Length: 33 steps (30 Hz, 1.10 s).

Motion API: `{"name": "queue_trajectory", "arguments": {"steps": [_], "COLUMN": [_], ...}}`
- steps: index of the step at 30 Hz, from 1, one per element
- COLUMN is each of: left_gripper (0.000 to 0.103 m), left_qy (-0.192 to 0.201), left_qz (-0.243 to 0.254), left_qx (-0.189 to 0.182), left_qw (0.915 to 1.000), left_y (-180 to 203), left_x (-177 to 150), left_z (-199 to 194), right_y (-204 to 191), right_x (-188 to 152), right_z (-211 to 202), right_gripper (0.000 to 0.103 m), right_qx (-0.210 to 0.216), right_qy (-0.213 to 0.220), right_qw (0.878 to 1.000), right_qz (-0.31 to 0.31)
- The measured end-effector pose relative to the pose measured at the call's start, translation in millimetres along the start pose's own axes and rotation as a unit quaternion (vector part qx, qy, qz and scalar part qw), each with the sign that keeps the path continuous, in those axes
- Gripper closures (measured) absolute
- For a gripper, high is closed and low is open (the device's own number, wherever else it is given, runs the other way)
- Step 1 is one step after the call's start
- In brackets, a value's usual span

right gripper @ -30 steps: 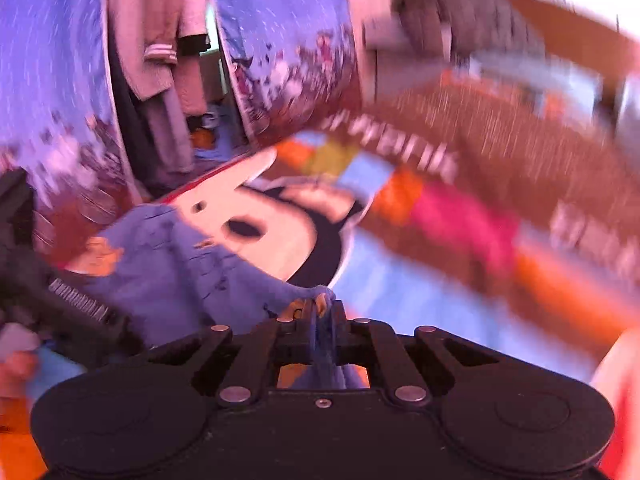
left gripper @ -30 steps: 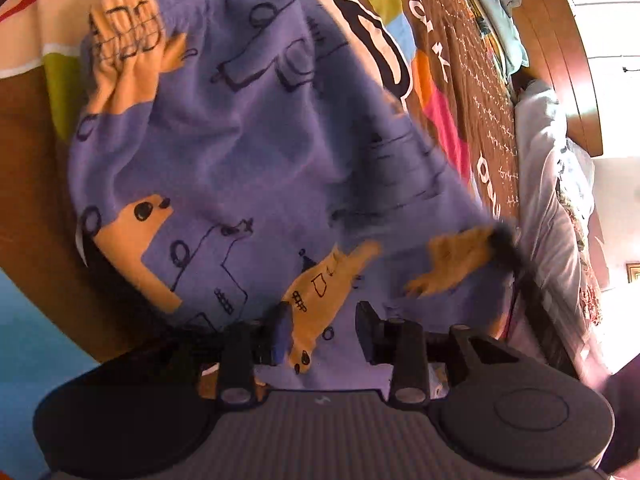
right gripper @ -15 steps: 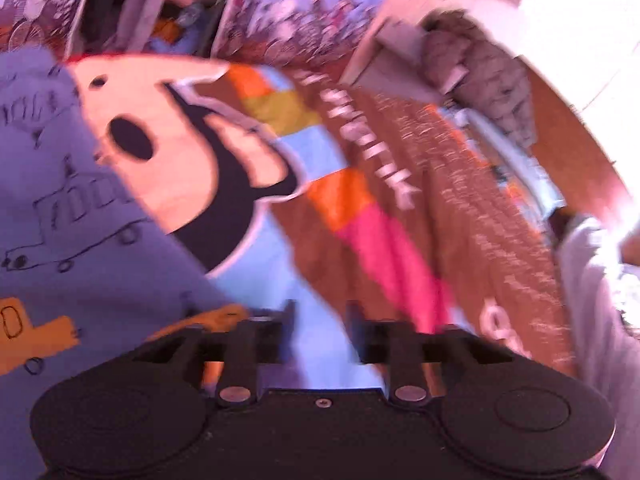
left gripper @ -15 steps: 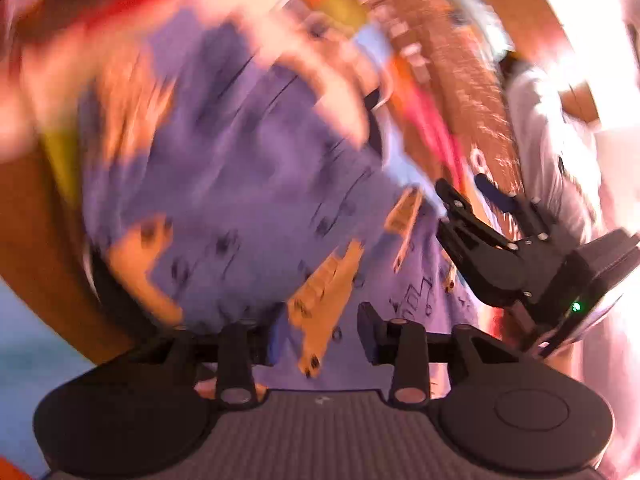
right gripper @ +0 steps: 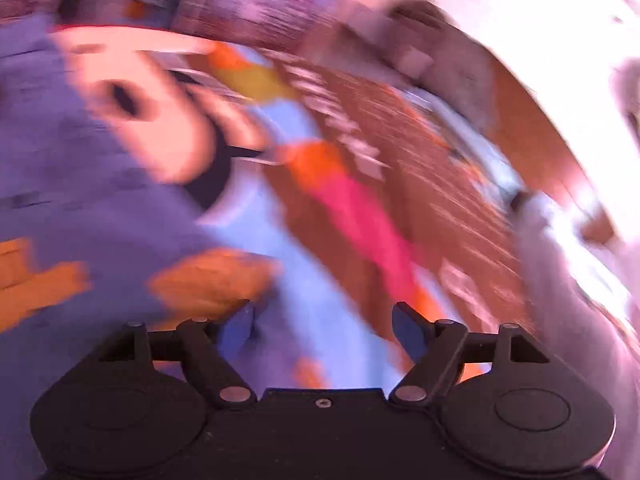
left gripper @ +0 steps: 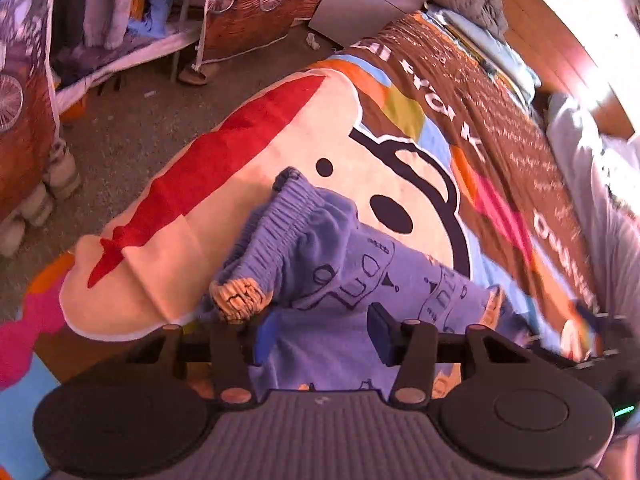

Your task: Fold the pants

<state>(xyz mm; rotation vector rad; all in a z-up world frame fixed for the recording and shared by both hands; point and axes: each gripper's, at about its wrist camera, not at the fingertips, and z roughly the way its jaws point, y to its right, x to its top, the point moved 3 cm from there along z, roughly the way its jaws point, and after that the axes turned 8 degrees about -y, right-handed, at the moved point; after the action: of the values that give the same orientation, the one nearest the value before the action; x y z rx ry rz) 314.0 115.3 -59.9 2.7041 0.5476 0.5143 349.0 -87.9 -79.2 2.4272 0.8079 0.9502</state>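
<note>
Both grippers spread over the purple pants

While the right wrist view is smeared by blur, we still see the right gripper point(right gripper: 326, 326) spread wide with nothing between its fingers. Our left gripper point(left gripper: 320, 330) is likewise wide apart and holds nothing. Beneath both lie the purple pants point(left gripper: 340, 264), waistband bunched at the far left, on the bed's cartoon blanket point(left gripper: 280, 140).

One pair of purple pants point(left gripper: 340, 264) lies on one patterned blanket point(left gripper: 280, 152), with two grippers, the left gripper point(left gripper: 320, 332) and the right gripper point(right gripper: 324, 328), and one sandal point(left gripper: 194, 76) on the floor.
</note>
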Motion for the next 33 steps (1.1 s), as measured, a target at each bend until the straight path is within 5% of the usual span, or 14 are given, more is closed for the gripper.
{"name": "queue_trajectory", "arguments": {"steps": [2,4,6,9,11,15,18,21,24,27,30,33], "left_gripper": [0.044,0.018,0.006,0.006,0.006,0.005,0.005,0.004,0.003,0.003,0.004,0.007], "left_qy": [0.013,0.032,0.052,0.058,0.049,0.063,0.086,0.097,0.079,0.040,0.007,-0.069], "left_qz": [0.013,0.045,0.094,0.182,0.208,0.193,0.164,0.182,0.241,0.310,0.366,0.404], "left_qx": [0.026,0.054,0.088,0.146,0.179,0.184,0.184,0.128,0.075,0.041,-0.028,-0.093], "left_qw": [0.9995,0.9970,0.9903,0.9707,0.9603,0.9619,0.9653,0.9700,0.9643,0.9492,0.9303,0.9072], "left_y": [4.0,18.2,41.5,67.9,73.6,73.1,84.1,120.1,178.9,246.5,316.1,372.4], "left_x": [-8.5,-24.2,-42.3,-66.6,-72.3,-73.0,-74.0,-88.6,-113.2,-131.4,-145.8,-155.4], "left_z": [-4.5,-5.5,-5.7,2.0,18.2,15.9,-0.7,-13.1,-11.2,6.2,31.8,70.3], "right_y": [30.0,56.1,63.6,58.7,66.2,128.5,169.2,189.8,199.5,200.3,202.0,207.7], "right_x": [-8.5,-33.3,-63.6,-124.5,-169.6,-232.1,-260.9,-286.4,-310.1,-335.4,-355.2,-371.3], "right_z": [-11.3,-33.5,-54.2,-71.0,-62.4,-65.3,-91.5,-111.1,-119.6,-111.6,-97.4,-94.5], "right_gripper": [0.026,0.018,0.009,0.009,0.010,0.013,0.004,0.002,0.001,0.001,0.006,0.006], "right_qx": [-0.006,0.017,0.036,0.033,-0.010,-0.098,-0.108,-0.080,-0.020,0.039,0.075,0.127], "right_qy": [-0.004,0.003,0.004,-0.029,-0.081,-0.123,-0.101,-0.068,-0.019,0.002,-0.037,-0.039], "right_qw": [0.999,0.996,0.996,0.998,0.996,0.977,0.962,0.946,0.914,0.874,0.838,0.802], "right_qz": [0.052,0.086,0.076,0.045,0.034,0.141,0.228,0.307,0.405,0.483,0.539,0.582]}}
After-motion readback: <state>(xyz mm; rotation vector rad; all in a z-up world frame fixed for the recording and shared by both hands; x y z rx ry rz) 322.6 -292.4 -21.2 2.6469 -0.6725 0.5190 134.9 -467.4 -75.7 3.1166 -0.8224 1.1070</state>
